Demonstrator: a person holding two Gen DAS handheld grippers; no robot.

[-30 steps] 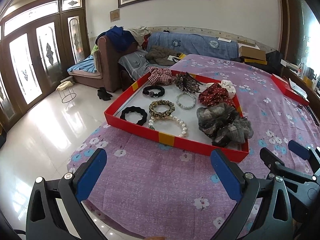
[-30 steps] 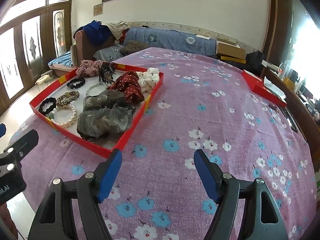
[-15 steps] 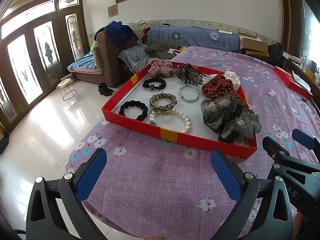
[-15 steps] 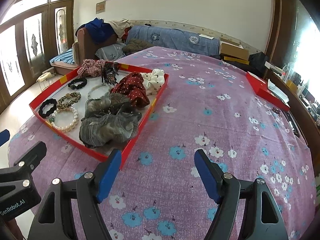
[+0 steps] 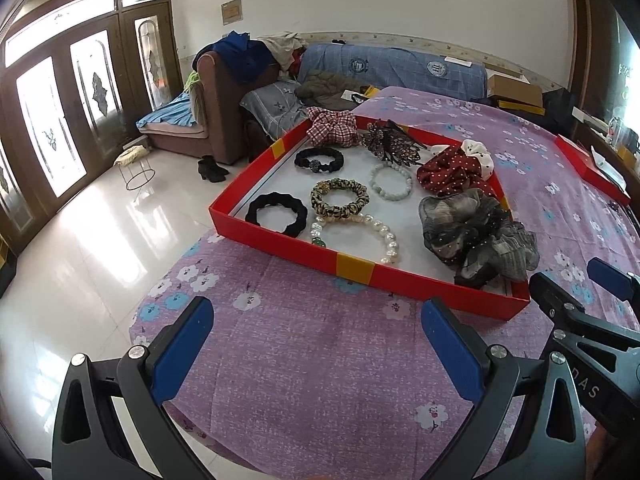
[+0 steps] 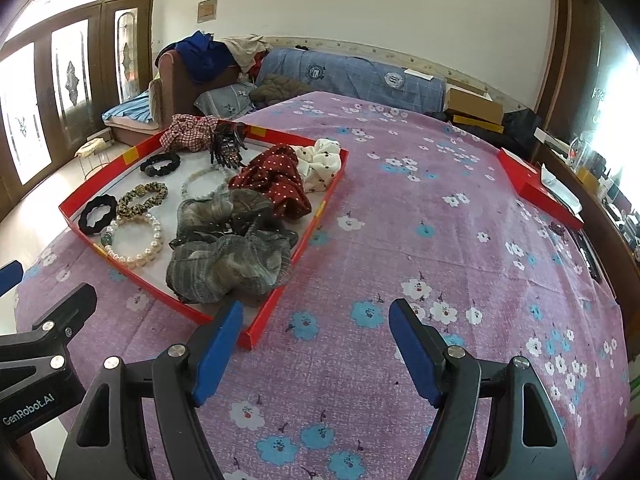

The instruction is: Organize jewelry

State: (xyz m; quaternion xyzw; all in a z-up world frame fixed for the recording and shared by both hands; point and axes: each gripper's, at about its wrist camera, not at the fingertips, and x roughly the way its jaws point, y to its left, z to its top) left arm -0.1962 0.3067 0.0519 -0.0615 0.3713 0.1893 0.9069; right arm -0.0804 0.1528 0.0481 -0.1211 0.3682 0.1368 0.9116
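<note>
Centrally in the left wrist view sits a shallow red tray (image 5: 356,268) with a white floor, resting on a purple flowered tablecloth (image 5: 304,364). Inside, toward the frame's left, lie a black scrunchie (image 5: 276,213), a leopard-print scrunchie (image 5: 340,197) and a pearl bracelet (image 5: 360,236), the bracelet nearest the tray's front wall. Above them are a second black hair tie (image 5: 320,159), a pale green bead bracelet (image 5: 391,181), a plaid scrunchie (image 5: 332,127) and a dark jewelled hair clip (image 5: 390,143). At the tray's right are a red polka-dot scrunchie (image 5: 452,171), a cream scrunchie (image 5: 478,152) and a heap of grey gauzy scrunchies (image 5: 480,236).

Along the bottom of that view, the left gripper (image 5: 316,344) hovers above the cloth with its blue-padded fingers spread wide, nothing between them. In the right wrist view, the right gripper (image 6: 316,344) is likewise spread and empty, low in the frame, its left pad (image 6: 218,352) overlapping the tray's near corner. A red lid (image 6: 536,188) lies at the right edge.
</note>
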